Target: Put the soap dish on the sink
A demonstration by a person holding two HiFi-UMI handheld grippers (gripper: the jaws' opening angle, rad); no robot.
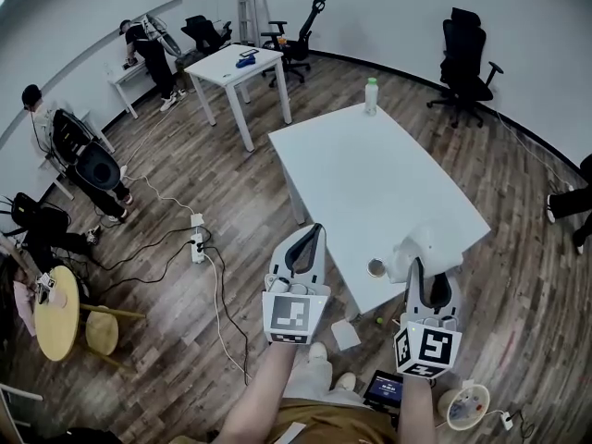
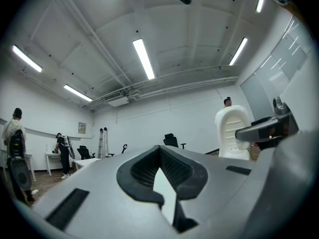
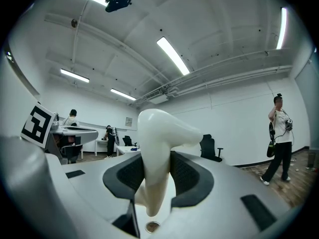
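Observation:
My right gripper (image 1: 421, 271) is shut on the white soap dish (image 1: 427, 246) and holds it over the near right corner of the white table (image 1: 370, 183). In the right gripper view the soap dish (image 3: 158, 148) stands upright between the dark ribbed pads (image 3: 185, 176), its rounded top above them. My left gripper (image 1: 313, 237) hovers at the table's near left edge; its pads (image 2: 172, 171) meet at the tips with nothing between them. The left gripper view shows the soap dish (image 2: 233, 133) to the right. A small round ring (image 1: 376, 267) lies on the table beside the dish.
A bottle (image 1: 372, 95) stands at the table's far end. Beyond are a second white table (image 1: 239, 67) and office chairs (image 1: 467, 54). People stand at the left wall. A power strip with cables (image 1: 197, 240), a tablet (image 1: 382, 388) and a bowl (image 1: 462, 405) lie on the floor.

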